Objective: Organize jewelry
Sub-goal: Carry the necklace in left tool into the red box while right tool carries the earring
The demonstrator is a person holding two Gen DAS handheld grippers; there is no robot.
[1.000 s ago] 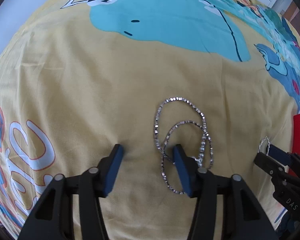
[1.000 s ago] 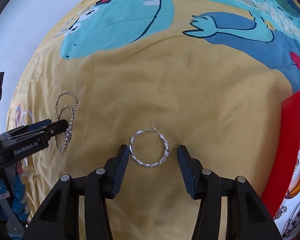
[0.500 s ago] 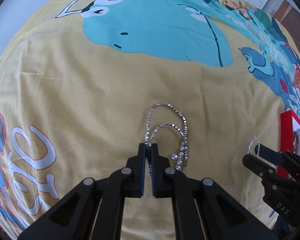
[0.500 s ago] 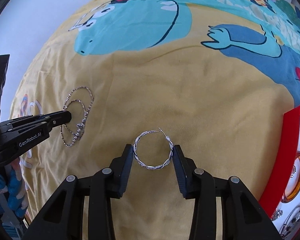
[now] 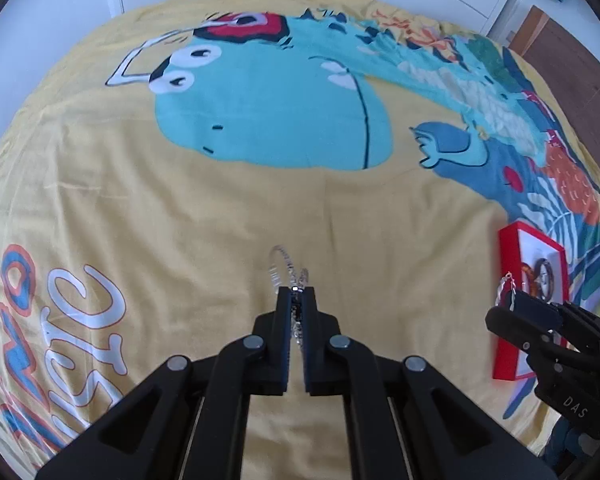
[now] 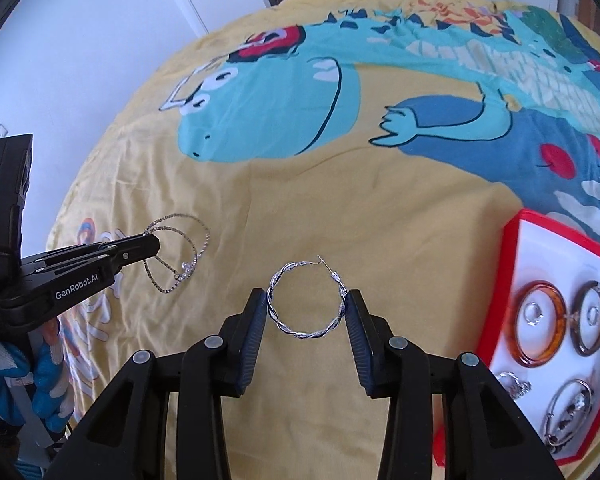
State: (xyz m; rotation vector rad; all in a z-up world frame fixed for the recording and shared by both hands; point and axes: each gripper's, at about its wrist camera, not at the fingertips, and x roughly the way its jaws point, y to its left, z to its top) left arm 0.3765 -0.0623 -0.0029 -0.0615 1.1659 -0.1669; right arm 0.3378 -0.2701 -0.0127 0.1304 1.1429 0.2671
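My left gripper [image 5: 296, 294] is shut on a silver beaded chain [image 5: 281, 268] and holds it lifted above the yellow bedspread. In the right wrist view the chain [image 6: 188, 256] hangs in loops from the left gripper's tip [image 6: 150, 245]. My right gripper [image 6: 305, 300] is shut on a twisted silver hoop earring [image 6: 306, 295], pinched across its width between the two pads, above the bedspread. In the left wrist view the hoop [image 5: 505, 288] sticks out of the right gripper at the far right.
A red jewelry box [image 6: 512, 256] with a white inside lies at the right on the bed and holds several hoops and rings. It also shows in the left wrist view [image 5: 507, 344]. The bedspread [image 6: 380, 208] has a dinosaur print. White walls and wardrobes stand behind.
My left gripper shut on the chain and lifted it off the bedspread. My right gripper closed on the hoop earring and raised it. Both views now stand higher above the bed.
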